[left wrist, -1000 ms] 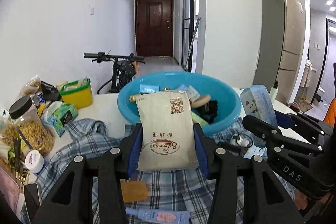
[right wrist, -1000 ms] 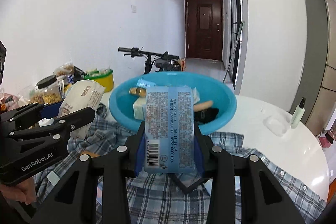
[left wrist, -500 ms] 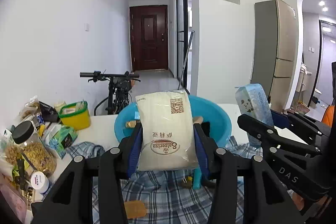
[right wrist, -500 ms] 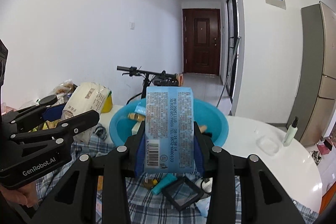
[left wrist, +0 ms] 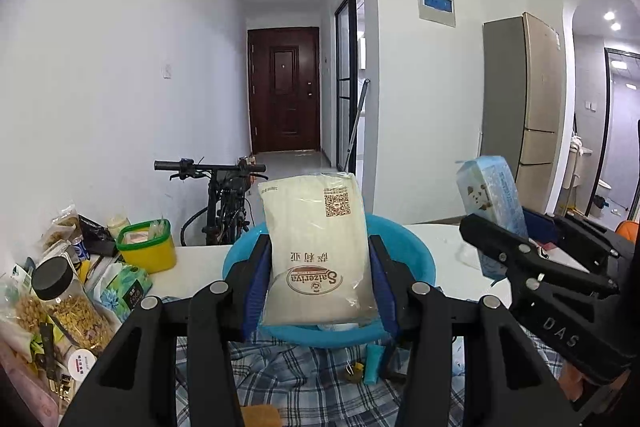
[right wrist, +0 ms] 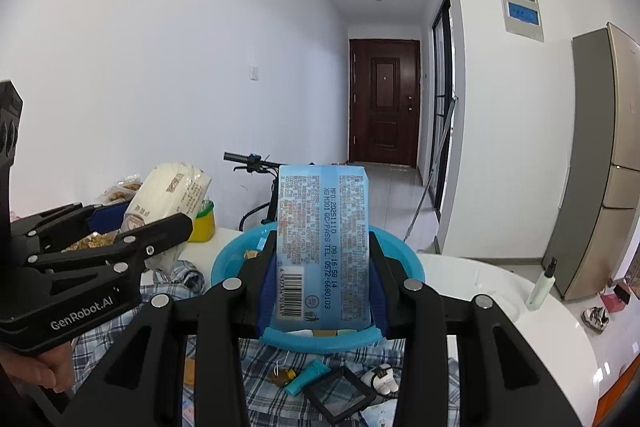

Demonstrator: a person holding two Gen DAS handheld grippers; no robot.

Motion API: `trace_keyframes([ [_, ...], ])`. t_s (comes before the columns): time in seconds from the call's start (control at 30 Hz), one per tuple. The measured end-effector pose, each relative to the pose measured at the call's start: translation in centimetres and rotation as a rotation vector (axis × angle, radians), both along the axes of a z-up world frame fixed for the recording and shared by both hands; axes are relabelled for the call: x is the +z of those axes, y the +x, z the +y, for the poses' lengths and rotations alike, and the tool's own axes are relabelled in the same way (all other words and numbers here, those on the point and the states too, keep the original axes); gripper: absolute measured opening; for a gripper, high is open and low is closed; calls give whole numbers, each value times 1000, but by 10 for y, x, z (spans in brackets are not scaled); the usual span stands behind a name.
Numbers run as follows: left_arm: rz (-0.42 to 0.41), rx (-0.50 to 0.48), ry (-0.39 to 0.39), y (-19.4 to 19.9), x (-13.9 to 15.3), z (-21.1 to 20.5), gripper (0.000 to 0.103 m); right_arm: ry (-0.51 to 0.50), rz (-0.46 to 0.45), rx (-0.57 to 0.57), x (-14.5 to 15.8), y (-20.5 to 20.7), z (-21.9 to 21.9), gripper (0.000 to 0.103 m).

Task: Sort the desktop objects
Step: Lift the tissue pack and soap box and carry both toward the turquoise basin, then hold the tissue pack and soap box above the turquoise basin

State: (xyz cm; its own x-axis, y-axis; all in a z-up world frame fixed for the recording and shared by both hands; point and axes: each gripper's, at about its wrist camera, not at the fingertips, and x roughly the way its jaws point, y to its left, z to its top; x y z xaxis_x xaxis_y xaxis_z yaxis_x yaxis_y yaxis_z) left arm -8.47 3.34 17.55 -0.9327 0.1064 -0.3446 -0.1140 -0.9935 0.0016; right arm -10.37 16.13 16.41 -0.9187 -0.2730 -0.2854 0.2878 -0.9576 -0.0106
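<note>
My left gripper (left wrist: 318,259) is shut on a cream Saizeriya packet (left wrist: 318,251), held upright above the blue basin (left wrist: 412,255). My right gripper (right wrist: 322,263) is shut on a blue wet-wipes pack (right wrist: 324,247), label side towards the camera, also raised in front of the blue basin (right wrist: 224,263). In the left wrist view the right gripper (left wrist: 524,247) shows at the right with the blue pack (left wrist: 490,199). The left gripper (right wrist: 132,227) and its cream packet (right wrist: 168,195) appear at the left of the right wrist view. Both packs hide most of the basin's inside.
A plaid shirt (right wrist: 264,367) covers the white table (right wrist: 560,327), with a teal tube (right wrist: 308,375), a black square frame (right wrist: 340,393) and small items on it. A yellow tub (left wrist: 148,247), a jar of snacks (left wrist: 68,303) and packets crowd the left. A small bottle (right wrist: 542,287) stands far right.
Both grippers have risen with their packs still held. The basin and the table have dropped lower in both views, and the basin's contents are now hidden behind the packs.
</note>
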Motion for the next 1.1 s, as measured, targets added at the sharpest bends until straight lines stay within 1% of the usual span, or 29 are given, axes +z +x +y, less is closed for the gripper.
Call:
trace_keyframes([
  [0.17,9,-3,7,3,6,-2,49,0,27,6,10,3,-4,37],
  [0.47,10,9,14,5,8,-8,49,-2,28,16,10,4,-5,37],
  [0.67,6,0,20,3,7,-8,49,-3,26,18,9,4,-5,37],
  [0.8,1,-8,28,-2,5,-7,49,-7,18,15,6,1,-5,37],
  [0.93,-7,5,24,-12,0,-8,49,-11,7,13,2,-5,-4,37],
  [1.1,-18,15,45,-30,-6,-14,49,-10,1,11,-2,-15,-5,37],
])
